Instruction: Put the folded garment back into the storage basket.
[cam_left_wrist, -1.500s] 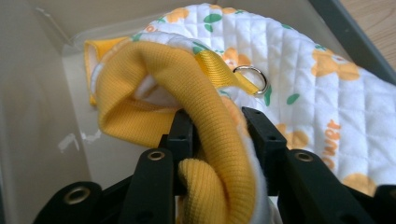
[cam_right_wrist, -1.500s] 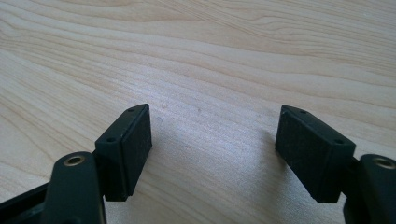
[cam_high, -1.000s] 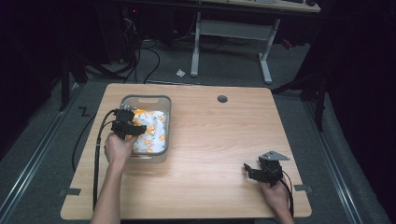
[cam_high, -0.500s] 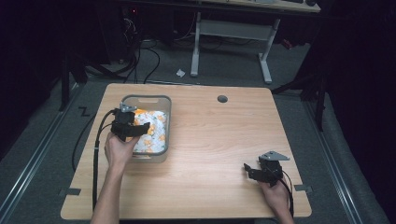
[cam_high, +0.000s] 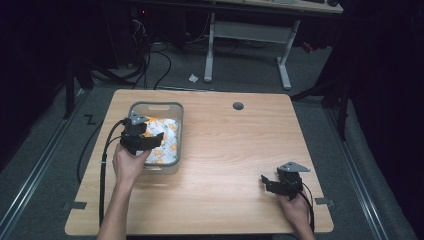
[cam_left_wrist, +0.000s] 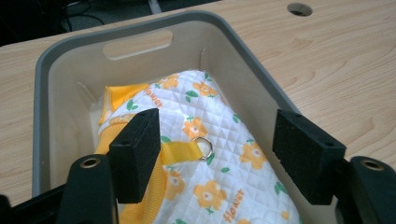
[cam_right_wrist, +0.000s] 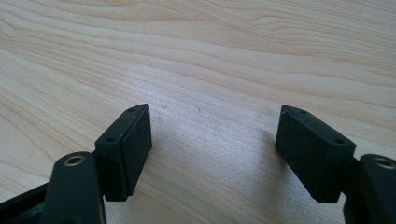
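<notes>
Quilted cloth (cam_left_wrist: 219, 154) lies in bin (cam_left_wrist: 243, 56), btwn/below open left fingers (cam_left_wrist: 137, 154).

A bin (cam_high: 177, 131) stood on the left half of the table (cam_high: 235, 150), with a quilted cloth (cam_left_wrist: 219, 154) lying in it. The left gripper (cam_high: 150, 142) hung over the bin's near part, above the cloth. The right gripper (cam_high: 267, 182) sat well apart, near the table's front right corner. A hole (cam_high: 238, 106) lay toward the far edge.

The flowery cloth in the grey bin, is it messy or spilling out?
Nothing stands out. The flowery cloth lies bunched inside the grey bin, none over the rim. The left claw hangs open above it.
</notes>
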